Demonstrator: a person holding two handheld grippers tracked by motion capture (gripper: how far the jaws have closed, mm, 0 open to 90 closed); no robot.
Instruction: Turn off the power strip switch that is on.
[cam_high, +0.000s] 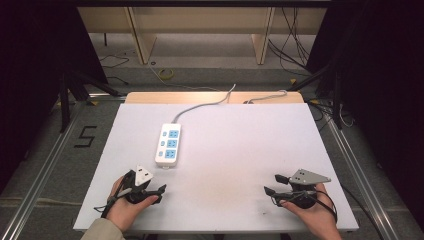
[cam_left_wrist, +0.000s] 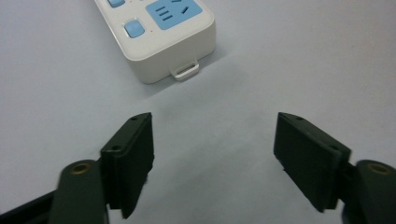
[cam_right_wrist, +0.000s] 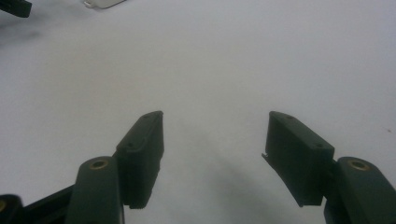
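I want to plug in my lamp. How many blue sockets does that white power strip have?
3, in a row along the power strip: far end, middle, near end.

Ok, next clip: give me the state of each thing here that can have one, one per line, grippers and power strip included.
left gripper: open, nothing between the jaws, just short of the power strip's near end.
right gripper: open, nothing between the jaws, over bare table.
power strip: lying flat on the white table, sockets up, no plug in any socket that shows.
power strip cord: attached at the far end, trailing off the table's far edge.
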